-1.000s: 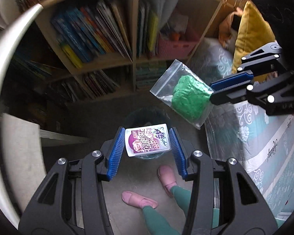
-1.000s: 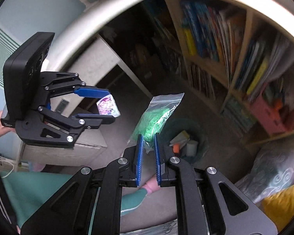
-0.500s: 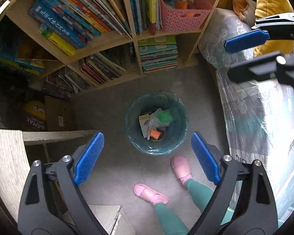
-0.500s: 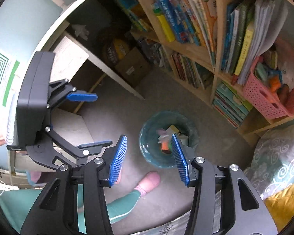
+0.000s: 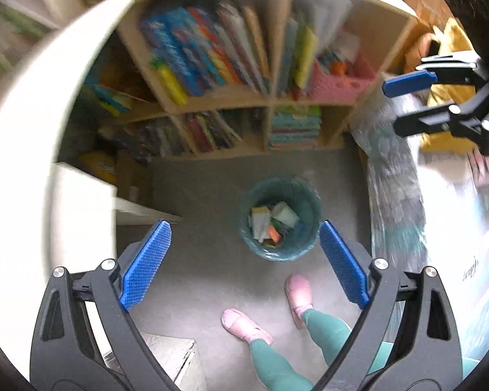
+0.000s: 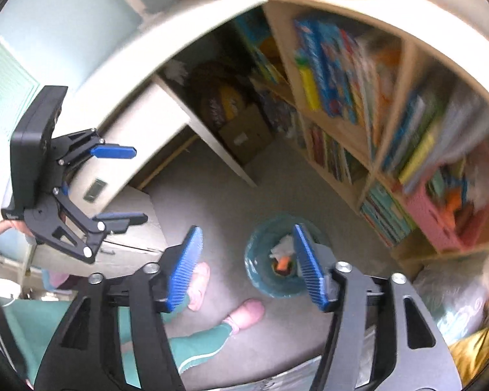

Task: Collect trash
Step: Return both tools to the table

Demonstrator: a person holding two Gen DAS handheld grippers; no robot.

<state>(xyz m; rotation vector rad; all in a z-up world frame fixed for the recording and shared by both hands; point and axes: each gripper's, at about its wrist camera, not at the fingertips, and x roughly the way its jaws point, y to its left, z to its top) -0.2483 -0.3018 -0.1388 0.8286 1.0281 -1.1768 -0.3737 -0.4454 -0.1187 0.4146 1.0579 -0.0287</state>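
Both claws spread and empty: left claw (image 5: 244, 260), right claw (image 6: 247, 267). Round teal plastic-lined waste bin (image 5: 304, 208) stands on the grey floor (image 5: 205, 195), holding mixed trash (image 5: 270, 223). Recommendation: locate remaining litter before lowering either claw.

Both wrist views high above bin (image 5: 280, 220)

Bin (image 5: 279, 218) stood on open grey floor (image 5: 211, 195), mouth unobstructed from above, trash inside well below rim. Bookshelf (image 5: 244, 97) blocked far side. White desk (image 5: 81, 202) and drawer unit (image 5: 172, 355) closed off left. Bed (image 5: 439, 228) walled right. Person's feet (image 5: 244, 325) stood near bin on near side. Both grippers, left gripper (image 5: 244, 267) and right gripper (image 6: 247, 267), hung wide apart above, holding nothing.
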